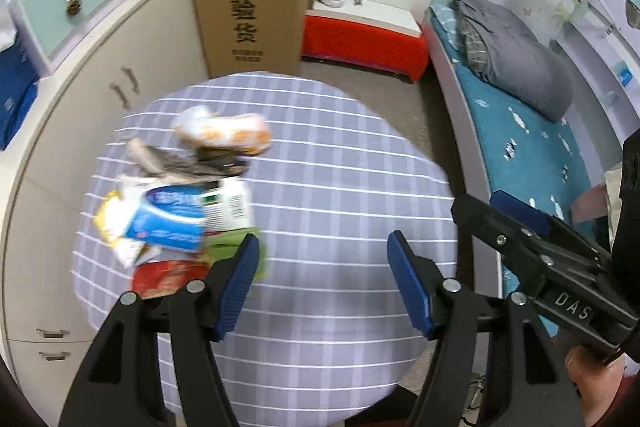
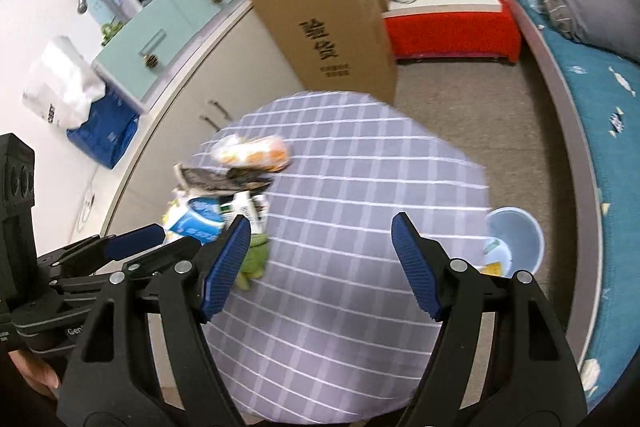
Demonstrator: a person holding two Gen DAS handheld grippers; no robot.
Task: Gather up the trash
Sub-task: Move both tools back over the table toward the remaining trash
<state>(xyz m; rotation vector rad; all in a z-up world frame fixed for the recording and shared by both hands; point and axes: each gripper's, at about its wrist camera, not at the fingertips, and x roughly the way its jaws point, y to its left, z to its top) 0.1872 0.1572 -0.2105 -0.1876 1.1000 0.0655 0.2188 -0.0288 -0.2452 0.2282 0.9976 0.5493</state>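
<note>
A pile of trash lies on the left part of a round table with a purple checked cloth (image 1: 340, 187): an orange-white snack bag (image 1: 224, 131), a dark wrapper (image 1: 188, 163), a blue-white packet (image 1: 172, 219), a white box (image 1: 228, 203), a green wrapper (image 1: 232, 243) and a red packet (image 1: 168, 277). My left gripper (image 1: 320, 283) is open and empty above the table, right of the pile. My right gripper (image 2: 320, 263) is open and empty above the table (image 2: 360, 187); the pile (image 2: 224, 187) lies to its left. A light blue bin (image 2: 516, 243) with trash inside stands on the floor right of the table.
A tall cardboard box (image 1: 252, 3) stands behind the table. White cabinets (image 1: 100, 75) run along the left. A red bench (image 1: 364, 39) is at the back. A bed with a teal cover (image 1: 520, 131) lies on the right. The right gripper shows in the left wrist view (image 1: 520, 227).
</note>
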